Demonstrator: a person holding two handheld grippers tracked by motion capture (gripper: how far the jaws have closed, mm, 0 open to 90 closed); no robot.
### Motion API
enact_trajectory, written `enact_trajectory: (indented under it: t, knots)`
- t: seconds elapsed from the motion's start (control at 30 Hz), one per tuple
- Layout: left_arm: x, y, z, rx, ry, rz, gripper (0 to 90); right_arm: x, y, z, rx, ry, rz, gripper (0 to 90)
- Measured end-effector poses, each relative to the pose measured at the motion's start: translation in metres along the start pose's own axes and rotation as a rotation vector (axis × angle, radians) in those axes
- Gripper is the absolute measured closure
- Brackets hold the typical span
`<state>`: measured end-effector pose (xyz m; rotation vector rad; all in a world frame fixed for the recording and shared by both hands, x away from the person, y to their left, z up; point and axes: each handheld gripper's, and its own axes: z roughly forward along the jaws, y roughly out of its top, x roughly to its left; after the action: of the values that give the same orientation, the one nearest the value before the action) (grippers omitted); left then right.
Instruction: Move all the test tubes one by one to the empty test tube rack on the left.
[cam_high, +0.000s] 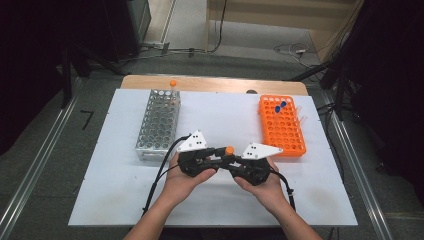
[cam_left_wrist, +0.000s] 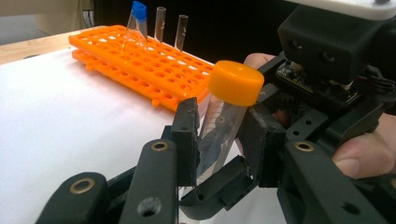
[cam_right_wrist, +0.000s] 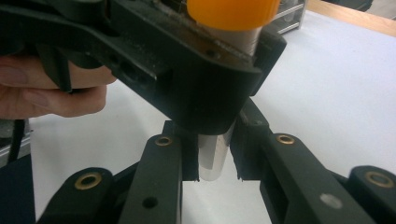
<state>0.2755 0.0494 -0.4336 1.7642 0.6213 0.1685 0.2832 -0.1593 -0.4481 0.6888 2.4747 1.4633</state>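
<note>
A clear tube with an orange cap (cam_high: 229, 150) stands upright between both grippers, above the middle of the white board. My left gripper (cam_left_wrist: 219, 140) is shut on the tube (cam_left_wrist: 224, 126) just below its cap, one pad on each side. My right gripper (cam_right_wrist: 214, 161) is shut on the lower end of the same tube (cam_right_wrist: 214, 156), beneath the left gripper's jaws. In the high view the left gripper (cam_high: 222, 152) and the right gripper (cam_high: 234, 159) meet tip to tip, each held in a hand.
An orange tube rack (cam_high: 282, 127) at the right rear holds two blue-capped tubes (cam_high: 280, 106) and some open ones. A metal rack (cam_high: 159, 125) at the left rear carries one orange-capped tube (cam_high: 173, 83). The white board (cam_high: 100, 190) covers the table.
</note>
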Motion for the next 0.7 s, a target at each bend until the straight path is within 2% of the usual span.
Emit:
enact_trajectory:
  t: [0.2,0.33,0.37,0.4,0.47,0.5,0.53,0.6,0.7]
  knots:
    - [-0.001,0.0,0.0,-0.003,0.034,0.019,72.6,-0.001,-0.001,0.001,0.003,0.008,0.01,72.0]
    - [0.001,0.0,-0.001,-0.011,0.035,0.008,74.5,-0.001,-0.001,0.0,-0.005,0.009,0.006,70.4]
    - [0.001,0.0,-0.001,-0.014,0.035,0.007,74.5,-0.001,-0.002,-0.001,-0.008,0.007,0.0,68.1]
    - [0.001,0.0,-0.002,-0.017,0.037,0.005,74.6,-0.002,-0.003,-0.002,-0.014,0.001,-0.001,58.4]
    - [0.002,0.001,-0.003,-0.027,0.038,-0.004,74.6,-0.003,-0.004,-0.003,-0.021,0.004,-0.001,55.0]
    - [0.003,0.002,-0.004,-0.028,0.04,-0.005,74.6,-0.006,-0.007,-0.005,-0.036,0.014,0.009,45.1]
    - [0.004,0.002,-0.005,-0.032,0.042,-0.008,74.6,-0.008,-0.009,-0.007,-0.044,0.008,0.016,40.6]
    - [0.007,0.003,-0.007,-0.037,0.049,-0.017,74.6,-0.011,-0.01,-0.009,-0.049,0.009,0.026,38.4]
    - [0.013,0.003,-0.01,-0.042,0.063,-0.033,74.6,-0.019,-0.016,-0.019,-0.077,0.008,0.044,29.1]
